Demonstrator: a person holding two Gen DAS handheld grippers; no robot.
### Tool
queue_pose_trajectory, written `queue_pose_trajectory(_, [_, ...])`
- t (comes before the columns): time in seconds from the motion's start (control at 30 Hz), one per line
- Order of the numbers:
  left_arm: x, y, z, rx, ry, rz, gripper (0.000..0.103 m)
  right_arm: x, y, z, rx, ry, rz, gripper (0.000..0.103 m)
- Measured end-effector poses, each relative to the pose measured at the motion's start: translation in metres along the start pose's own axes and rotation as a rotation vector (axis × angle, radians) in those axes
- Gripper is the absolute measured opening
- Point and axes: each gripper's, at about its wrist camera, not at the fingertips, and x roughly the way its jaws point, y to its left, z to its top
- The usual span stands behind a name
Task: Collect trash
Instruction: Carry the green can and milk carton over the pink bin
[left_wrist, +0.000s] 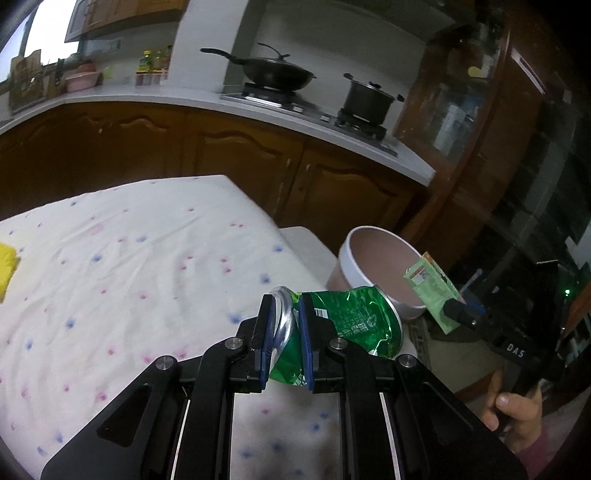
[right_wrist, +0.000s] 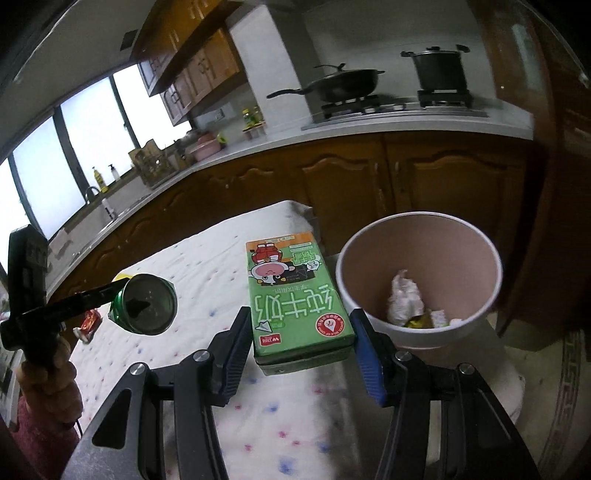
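We count two claws, and each grips one piece of trash. Our left claw is clamped tight on one crushed green aluminium can; its blue pads pinch the can's flattened end, and the rest of the can sticks out to the right, over the edge of the surface with the white dotted cloth. Our right claw is closed on one green rectangular milk carton, a pad pressing on each long side, so the carton lies flat between the fingers and points away from the camera.

One round bin, white outside and pink inside, stands just beside the surface's corner. The carton hangs just left of its rim, while the can is near it in the left wrist view. Inside the bin lie crumpled white paper and a small yellowish-green scrap.

On the cloth we see one yellow object at the left edge and one small red wrapper. Behind, one black wok and one black pot sit on the stove.
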Motion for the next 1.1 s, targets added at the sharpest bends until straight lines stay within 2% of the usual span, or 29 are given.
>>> queue_pose_trajectory(0.53, [0.041,-0.051,0.027,0.066,0.017,-0.042,0.011,-0.011,-0.050,0.011,0.071,-0.034,-0.049,0.054])
queue_pose_trajectory(0.8, [0.083,-0.084,0.047,0.103,0.039,-0.073,0.012,-0.008,-0.078,0.021,0.106,-0.042,-0.074,0.054])
queue_pose_trajectory(1.1, [0.128,-0.114,0.063,0.154,0.068,-0.068,0.012,0.002,-0.108,0.031,0.147,-0.028,-0.086,0.054])
